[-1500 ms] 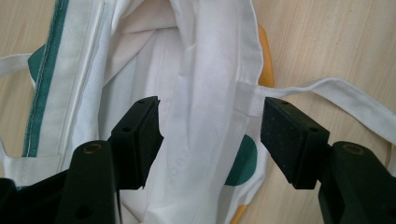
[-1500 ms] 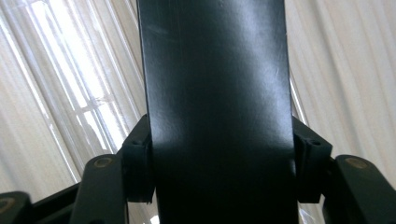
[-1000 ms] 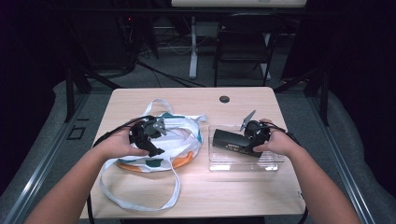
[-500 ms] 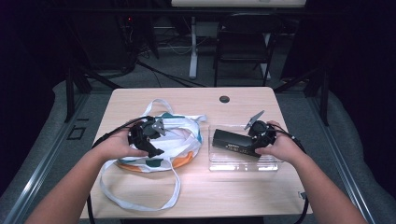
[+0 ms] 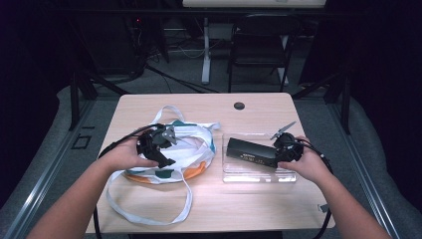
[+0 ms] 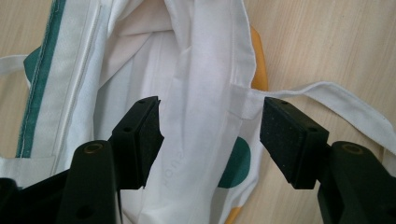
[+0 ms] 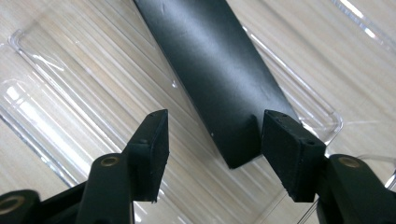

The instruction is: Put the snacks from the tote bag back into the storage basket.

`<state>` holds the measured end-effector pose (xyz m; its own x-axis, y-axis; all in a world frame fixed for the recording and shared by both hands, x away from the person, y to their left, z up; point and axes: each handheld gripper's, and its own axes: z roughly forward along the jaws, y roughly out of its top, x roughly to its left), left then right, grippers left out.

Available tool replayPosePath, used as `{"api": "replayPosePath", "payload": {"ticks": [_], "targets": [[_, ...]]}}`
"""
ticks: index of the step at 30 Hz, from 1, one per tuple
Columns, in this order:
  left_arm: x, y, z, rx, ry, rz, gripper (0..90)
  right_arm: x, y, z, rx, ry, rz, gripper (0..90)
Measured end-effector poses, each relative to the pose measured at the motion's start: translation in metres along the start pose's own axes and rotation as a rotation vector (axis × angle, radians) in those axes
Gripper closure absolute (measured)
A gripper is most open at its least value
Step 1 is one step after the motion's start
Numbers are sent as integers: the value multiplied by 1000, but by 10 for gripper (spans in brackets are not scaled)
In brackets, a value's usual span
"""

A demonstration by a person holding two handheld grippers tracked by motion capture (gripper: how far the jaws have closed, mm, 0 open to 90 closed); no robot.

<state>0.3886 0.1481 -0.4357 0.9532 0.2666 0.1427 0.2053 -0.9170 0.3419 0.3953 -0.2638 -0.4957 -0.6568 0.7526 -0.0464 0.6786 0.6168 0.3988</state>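
A white cloth tote bag [image 5: 191,149] with green and orange patches lies on the left half of the table, its long straps trailing toward the front edge. My left gripper [image 5: 161,148] hovers over it, open, with the bag's white fabric [image 6: 205,116] between the pads and a strap [image 6: 327,100] running off to the right. A long black box [image 5: 251,152] lies in a clear plastic tray [image 5: 259,172] on the right. My right gripper [image 5: 284,148] stands open at the box's near end [image 7: 233,140], its pads either side of it without touching.
The light wooden table [image 5: 209,107] carries a small black round cap [image 5: 239,105] at its far middle. A dark chair [image 5: 261,45] and a desk leg stand beyond the far edge. Bare tabletop lies in front of the tray and behind the bag.
My right gripper has shifted slightly toward the near end of the black box. The left gripper has stayed over the bag.
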Motion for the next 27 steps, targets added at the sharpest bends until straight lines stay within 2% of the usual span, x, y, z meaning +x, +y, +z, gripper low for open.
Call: {"api": "replayPosePath", "payload": {"ticks": [3, 4, 5, 9, 16, 21, 23, 24, 25, 26, 27], "targets": [[0, 0, 0, 6, 0, 3, 381, 1, -2, 0, 3, -18, 13, 433], [0, 0, 0, 6, -1, 3, 381, 2, -3, 1, -11, -11, 28, 437], [0, 0, 0, 2, 1, 3, 381, 1, -2, 0, 8, -22, 16, 437], [0, 0, 0, 3, 0, 2, 381, 0, -5, -1, -2, -40, 40, 436], [0, 1, 0, 0, -2, 2, 381, -4, -10, 0, 30, -71, 35, 436], [0, 1, 2, 5, -1, 6, 381, -7, -13, 5, 36, -66, 58, 467], [0, 1, 3, 2, -2, 4, 381, -9, -13, 7, 61, -68, 57, 478], [0, 1, 3, 1, -2, 2, 381, -9, -14, 9, 52, -61, 75, 488], [1, 1, 3, 1, -2, 3, 381, -11, -13, 9, 69, -69, 71, 497], [1, 1, 3, 1, -3, 4, 381, -11, -14, 11, 55, -64, 88, 507], [1, 0, 3, -1, -4, 2, 381, -12, -13, 11, 72, -62, 71, 518]]}}
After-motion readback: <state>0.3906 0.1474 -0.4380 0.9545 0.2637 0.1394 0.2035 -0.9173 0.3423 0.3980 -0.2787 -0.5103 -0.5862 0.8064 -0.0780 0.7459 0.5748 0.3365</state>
